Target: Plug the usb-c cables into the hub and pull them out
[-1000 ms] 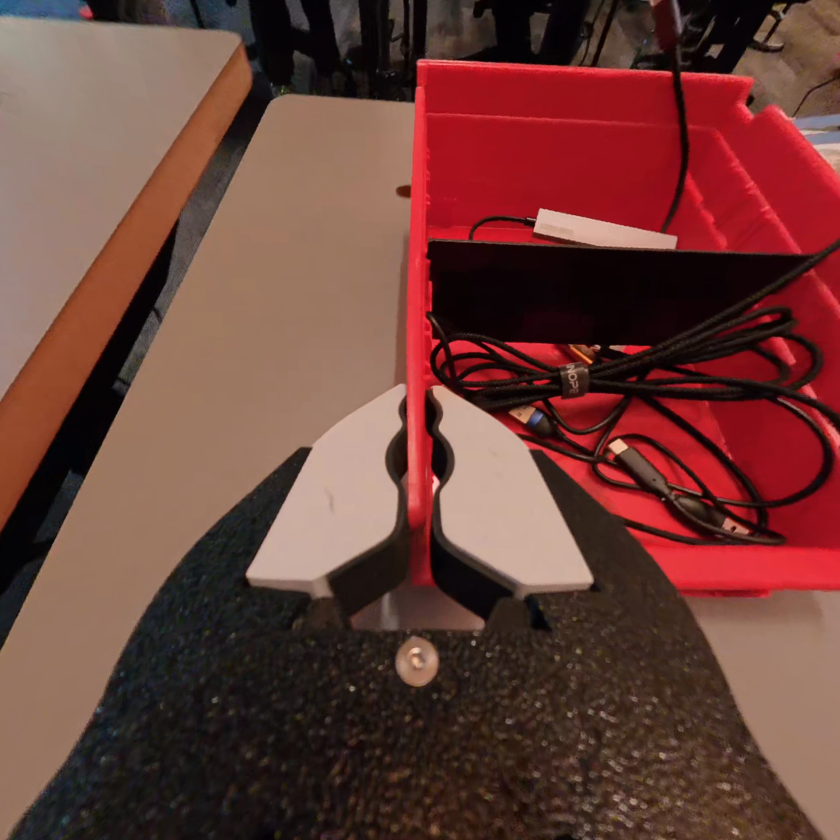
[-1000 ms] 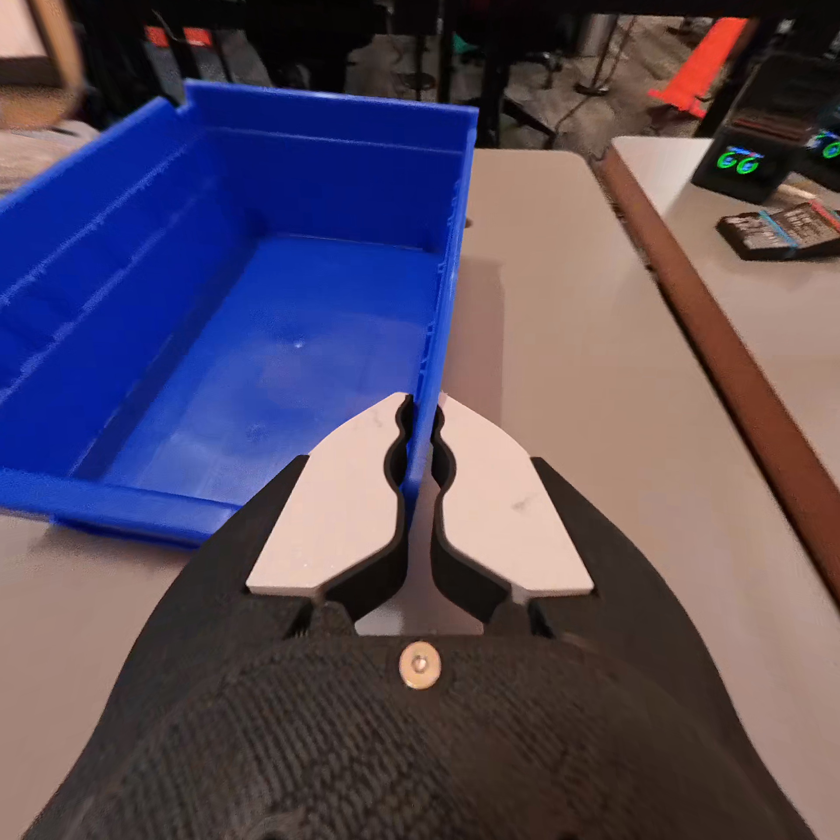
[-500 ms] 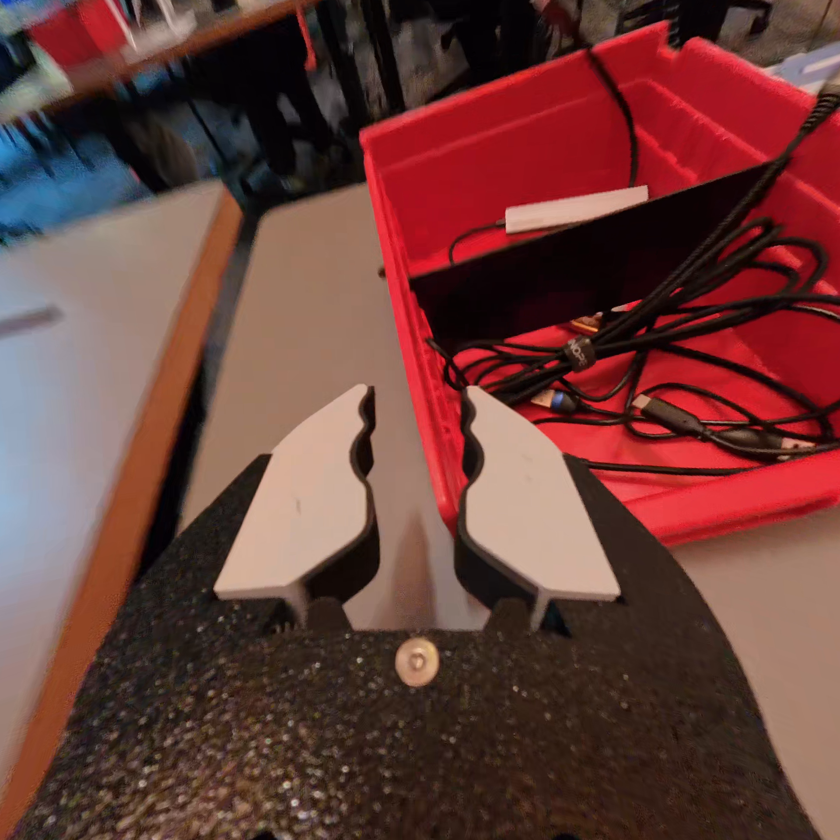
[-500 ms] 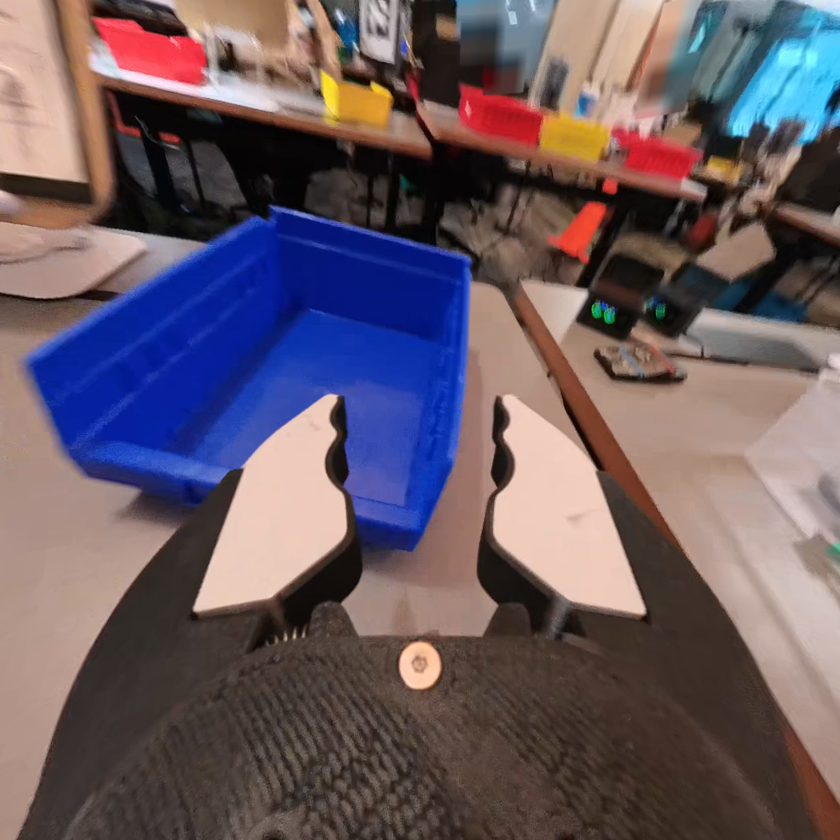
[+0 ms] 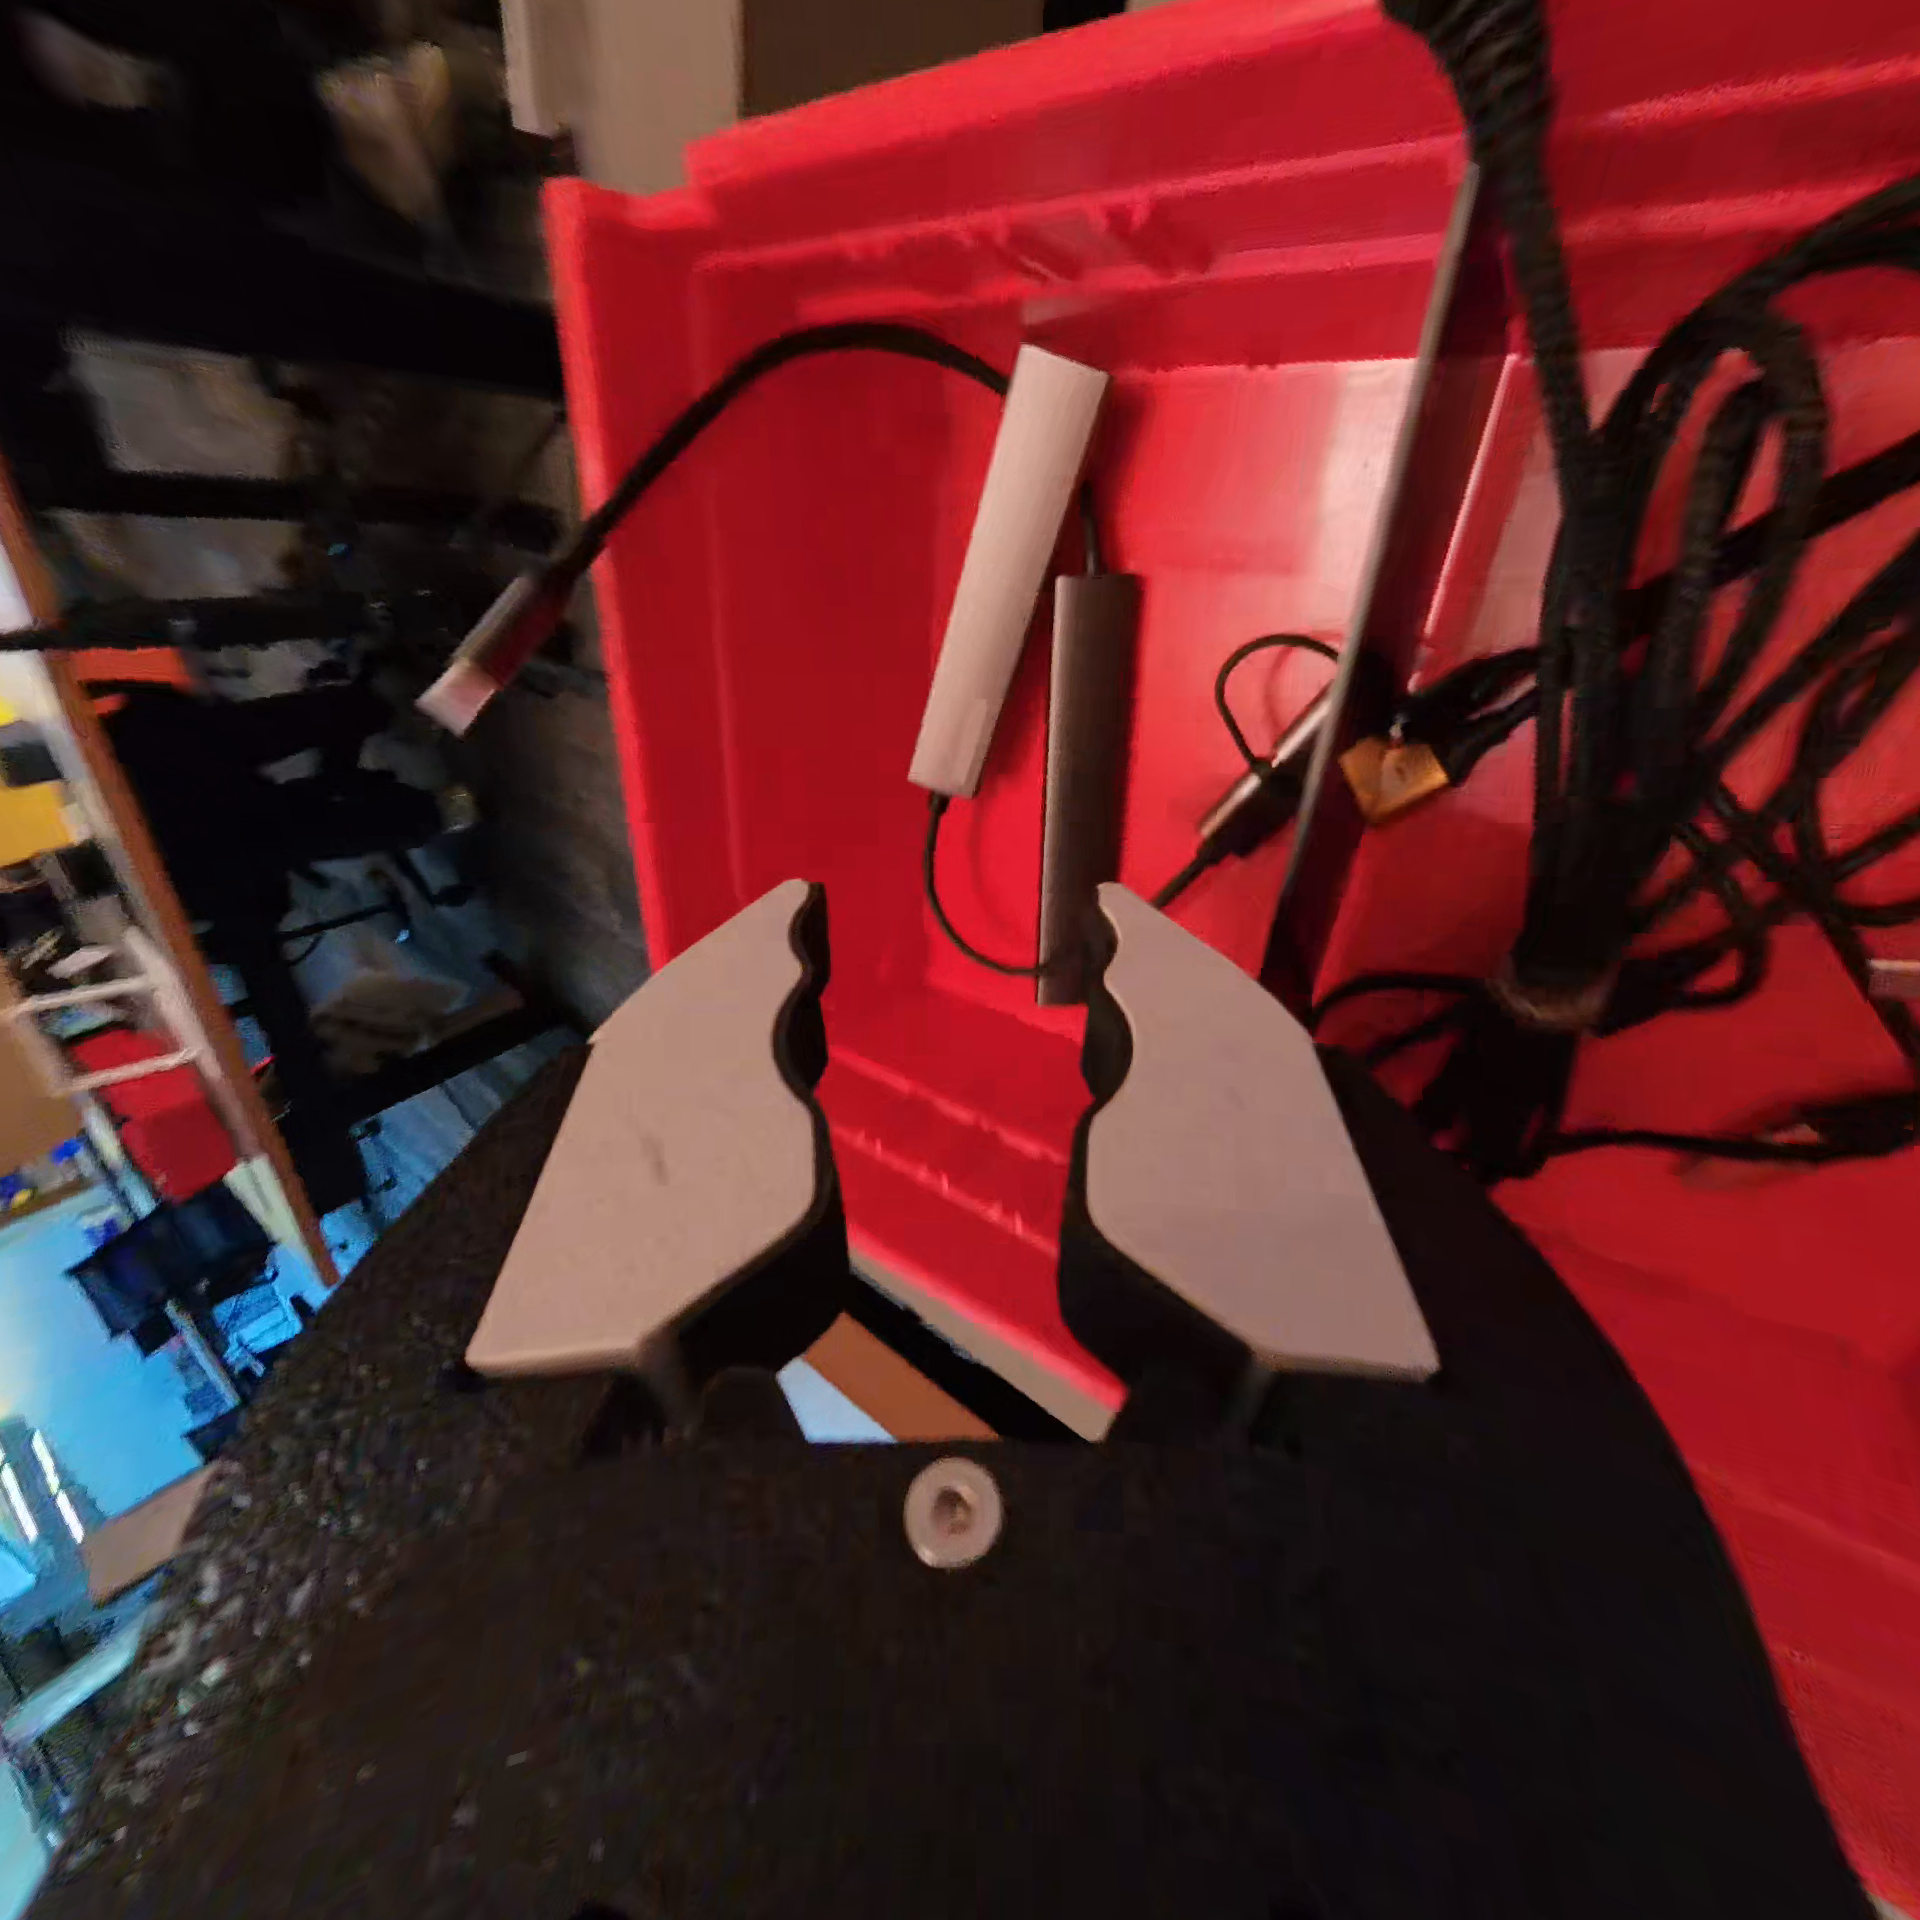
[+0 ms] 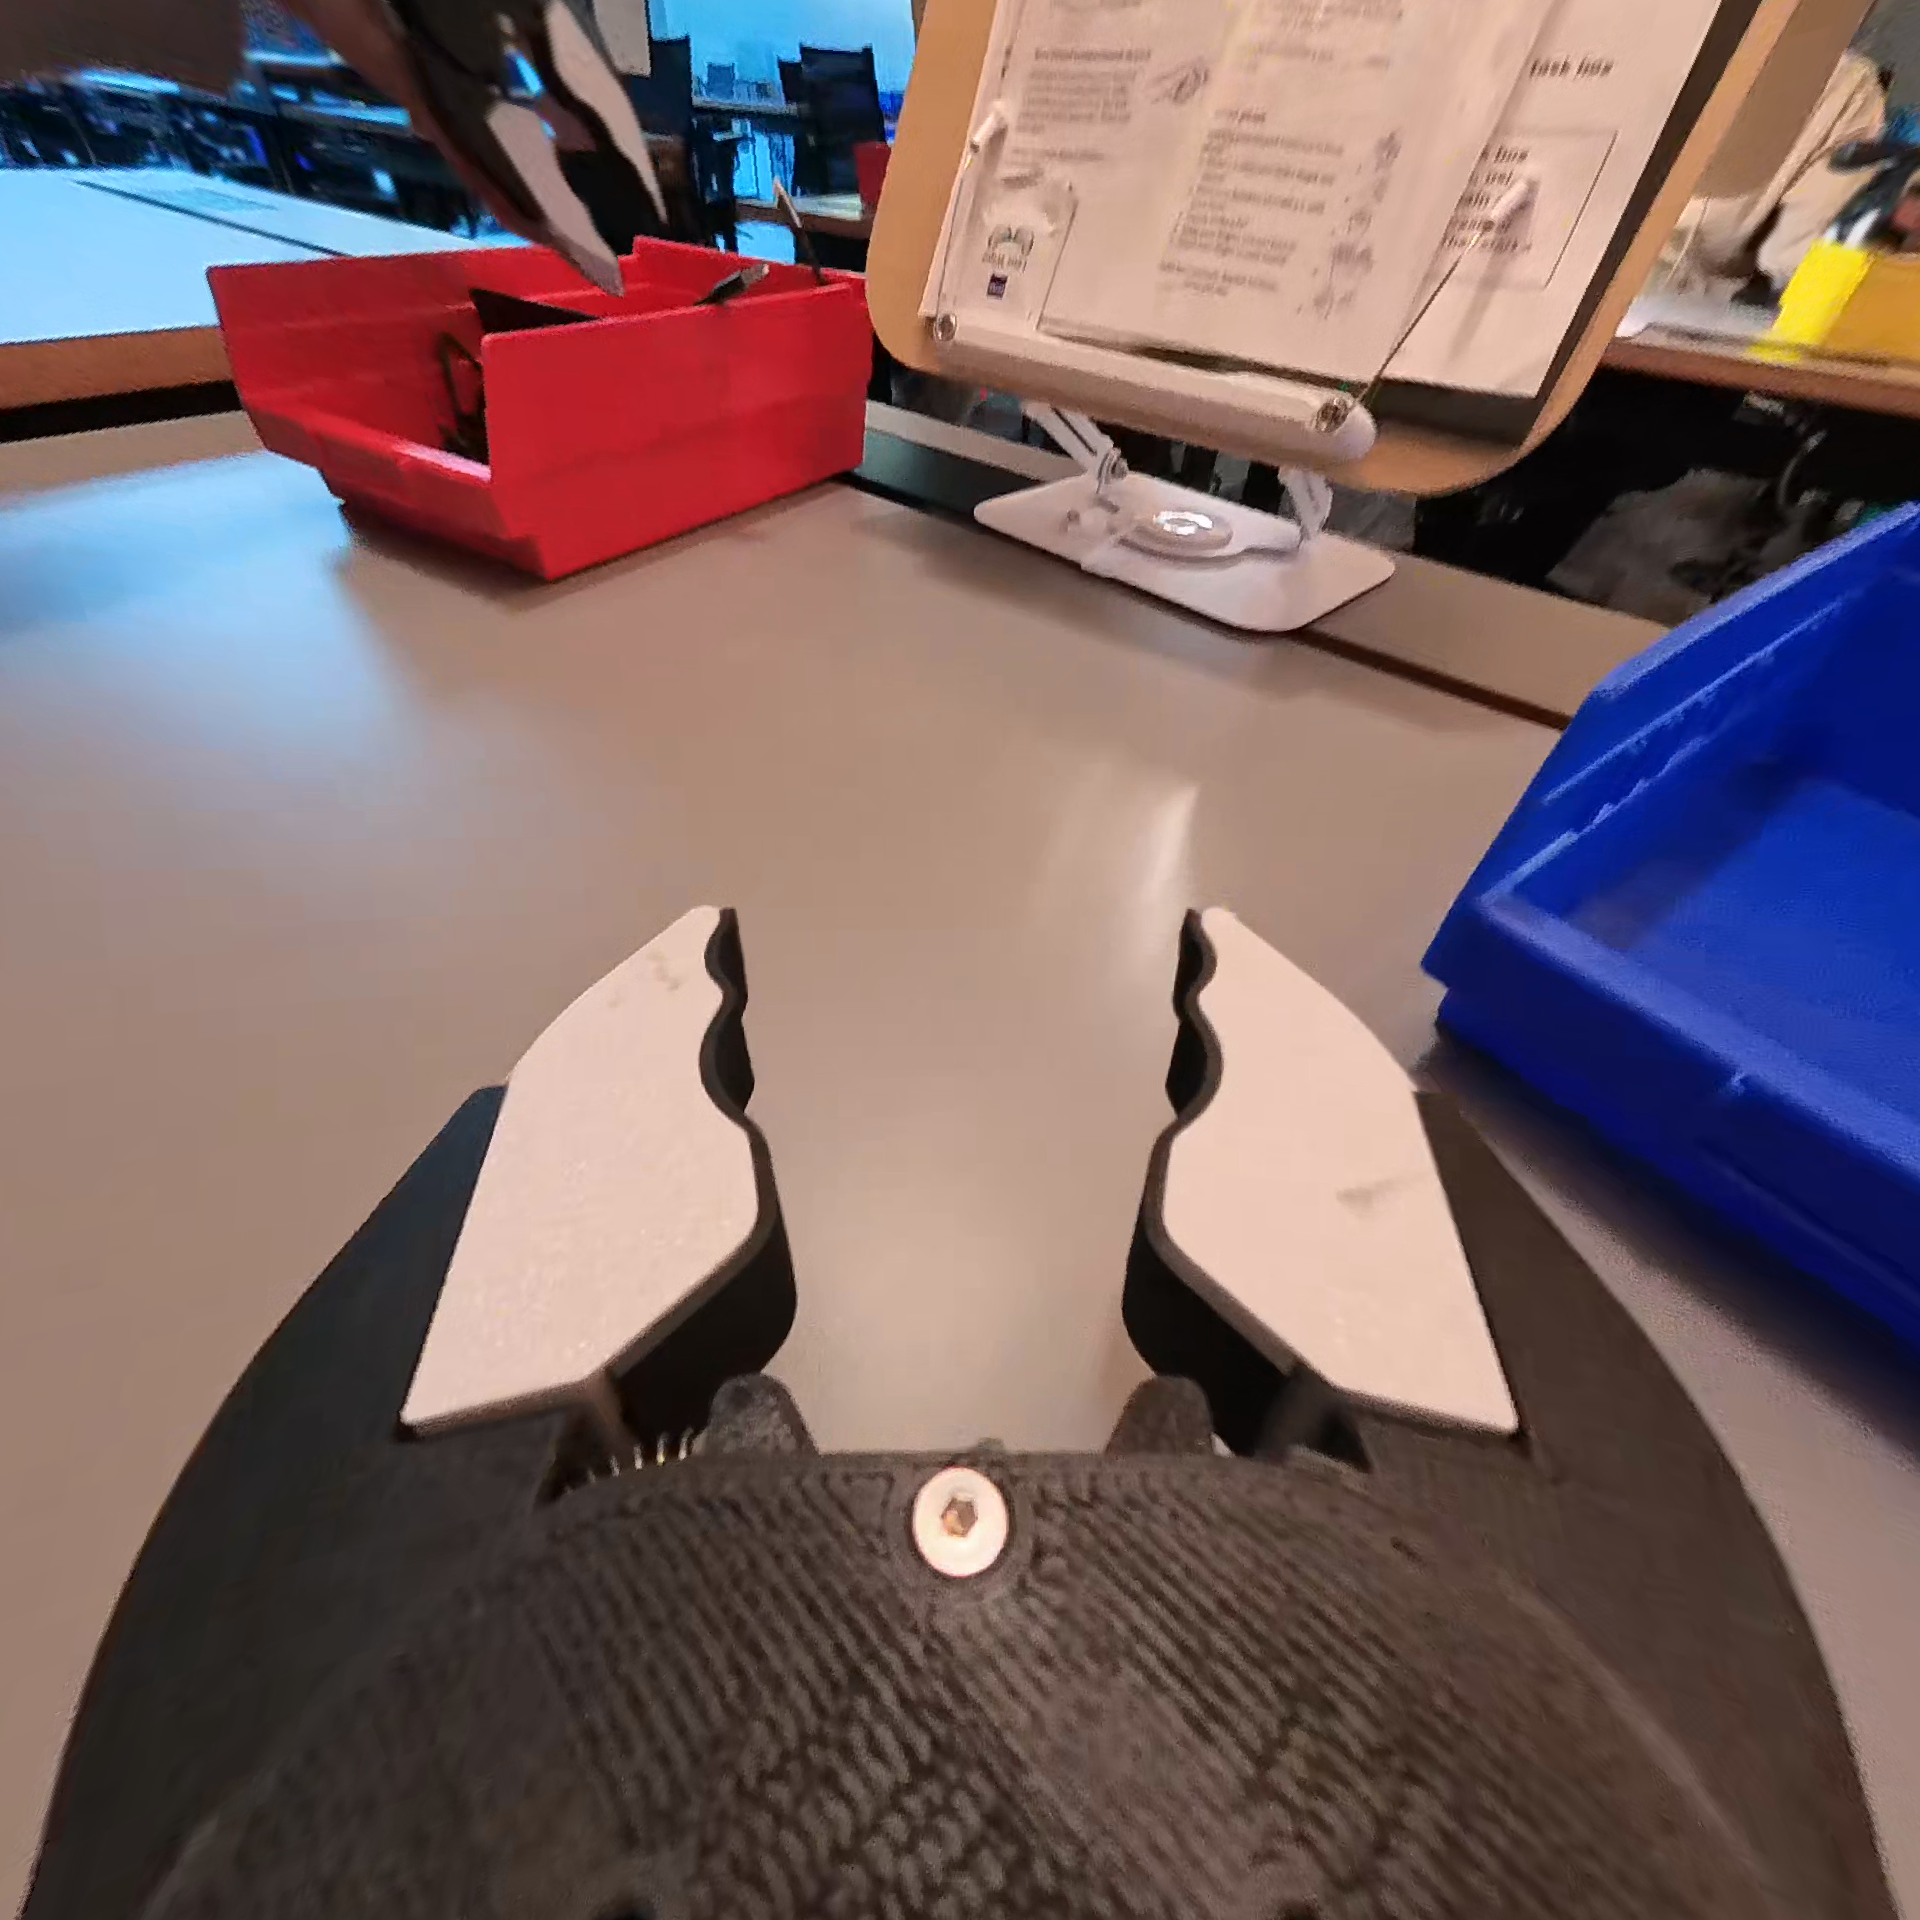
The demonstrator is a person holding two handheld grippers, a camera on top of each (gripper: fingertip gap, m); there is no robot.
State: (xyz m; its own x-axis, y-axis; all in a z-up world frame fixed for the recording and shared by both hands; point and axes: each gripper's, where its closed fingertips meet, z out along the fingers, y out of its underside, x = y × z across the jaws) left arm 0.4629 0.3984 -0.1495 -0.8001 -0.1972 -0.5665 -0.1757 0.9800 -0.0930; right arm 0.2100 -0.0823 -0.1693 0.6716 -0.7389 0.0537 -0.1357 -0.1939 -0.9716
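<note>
A workshop of long tables stretches behind, and on the grey table (image 6: 727,675) a red bin (image 6: 623,416) stands to the left and a blue bin (image 6: 1714,987) to the right, well apart, with bare surface between them, probably left free as the working area; a stand with papers (image 6: 1299,187) faces the operator at the back, presumably so instructions can be read at a glance. The left gripper (image 5: 956,925) hangs over the red bin's rear section, jaws parted and holding nothing; it points down at the pale hub (image 5: 1008,566) and a dark hub (image 5: 1086,779) lying side by side, touching or nearly so, on the bin floor; its right finger (image 5: 1226,1122) is just beside the dark one's near end, which suggests a hub is the next pick. A black divider (image 5: 1382,582) separates the hubs from the tangle of cables (image 5: 1683,644), keeping the two kinds sorted; one short lead with a silver plug (image 5: 499,655) droops over the bin wall. The right gripper (image 6: 961,925) waits low over the table, spread wide and empty, likely ready to receive or steady whatever comes out; nothing is plugged yet.
</note>
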